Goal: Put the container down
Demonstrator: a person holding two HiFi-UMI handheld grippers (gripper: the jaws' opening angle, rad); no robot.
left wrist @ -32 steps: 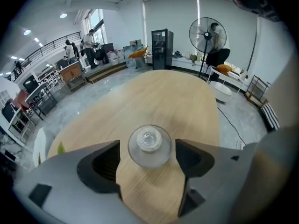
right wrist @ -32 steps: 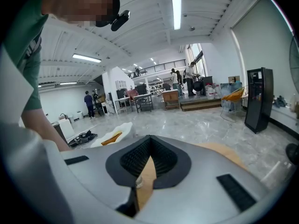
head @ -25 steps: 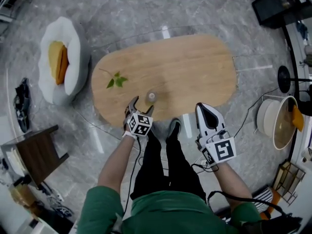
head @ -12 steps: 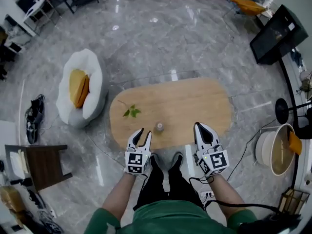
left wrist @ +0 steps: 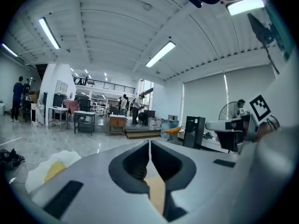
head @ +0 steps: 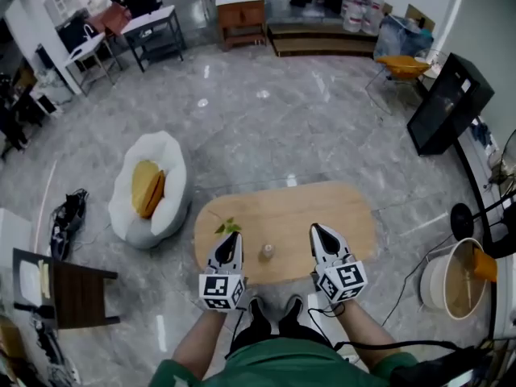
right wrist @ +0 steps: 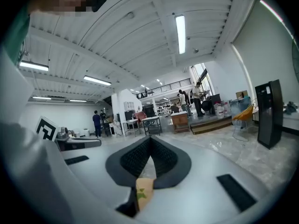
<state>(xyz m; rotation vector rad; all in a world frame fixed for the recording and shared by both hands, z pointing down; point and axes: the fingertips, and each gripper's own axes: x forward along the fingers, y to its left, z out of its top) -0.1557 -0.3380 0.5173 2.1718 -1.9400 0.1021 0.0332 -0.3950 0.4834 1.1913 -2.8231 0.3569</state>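
Note:
The container (head: pixel 267 252), a small pale jar, stands upright by the near edge of the oval wooden table (head: pixel 339 216) in the head view. My left gripper (head: pixel 230 237) hovers just left of it, apart from it, jaws shut and empty. My right gripper (head: pixel 315 228) hovers to its right, also shut with nothing in it. In the left gripper view the left gripper (left wrist: pixel 149 143) has its jaws meeting at the tips, with the hall beyond. The right gripper (right wrist: pixel 150 138) looks the same in the right gripper view. Neither gripper view shows the container.
A green leaf sprig (head: pixel 228 226) lies on the table by the left gripper. On the floor are a white beanbag chair (head: pixel 149 188) with an orange cushion at left, a dark side table (head: pixel 60 285), a black screen (head: pixel 447 103) and a round tub (head: pixel 451 276) at right.
The left gripper's jaws were open around the container, drew back to its left and closed empty. The head view has lifted, so more of the hall shows.

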